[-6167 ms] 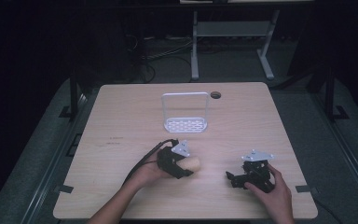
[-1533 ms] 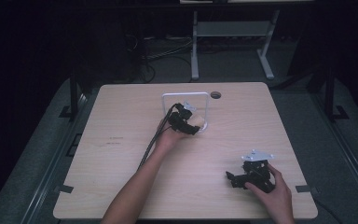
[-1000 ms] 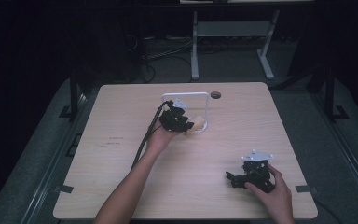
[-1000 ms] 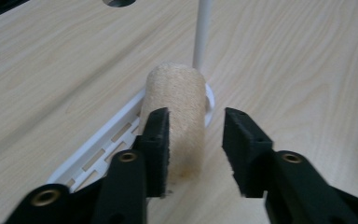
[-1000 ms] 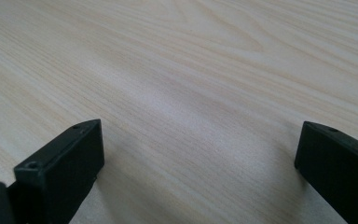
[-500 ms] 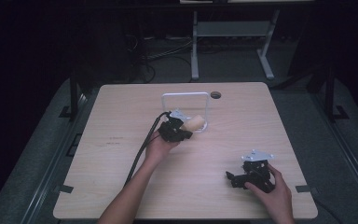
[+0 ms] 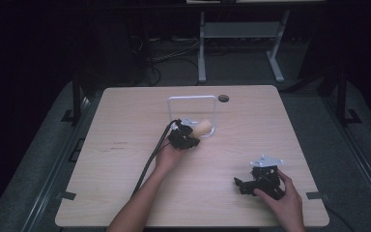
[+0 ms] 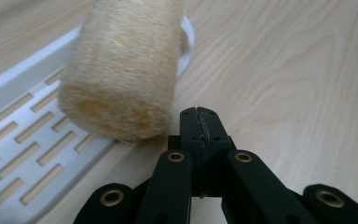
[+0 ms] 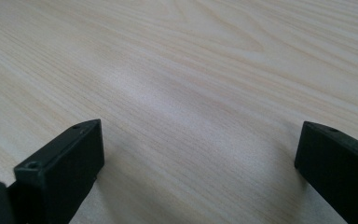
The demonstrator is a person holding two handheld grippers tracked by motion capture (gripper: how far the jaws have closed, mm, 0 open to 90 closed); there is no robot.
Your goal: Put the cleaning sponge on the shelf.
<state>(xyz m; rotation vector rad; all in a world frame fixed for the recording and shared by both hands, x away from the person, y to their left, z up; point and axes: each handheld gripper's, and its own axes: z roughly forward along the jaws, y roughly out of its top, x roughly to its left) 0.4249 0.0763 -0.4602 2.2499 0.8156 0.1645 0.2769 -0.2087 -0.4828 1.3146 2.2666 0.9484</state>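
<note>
— Since our look six seconds back, we've carried the loofah (image 8: 121, 70) from the near middle of the table (image 7: 125, 188) up to the white slotted rack (image 8: 23, 154); over the last half second the left gripper (image 7: 186, 137) has drawn back toward us a little. Right gripper (image 7: 263, 181) hasn't shifted.

— Where does the loofah sit now?

— At the rack's near right corner, lower end on the slotted tray. From the left gripper view it looks propped at the tray's edge, partly over bare wood. We can't tell how steady that is.

— Tongs?

— Left jaws pressed together with nothing between them, just beside the loofah and clear of it. Right jaws spread wide over bare tabletop, resting low near the right edge.

— Handling?

— We judge it light, dry, fibrous, springy. Rough surface, so little slip. We'd take it across the middle of its round body; a pinch at the end might tip it or squash the open pores.

— Anything unclear?

— Its far side is hidden. The rack's upright loop is cut off in the left gripper view. A dark round spot (image 7: 223, 98) by the far edge: we can't make out what it is.
</note>
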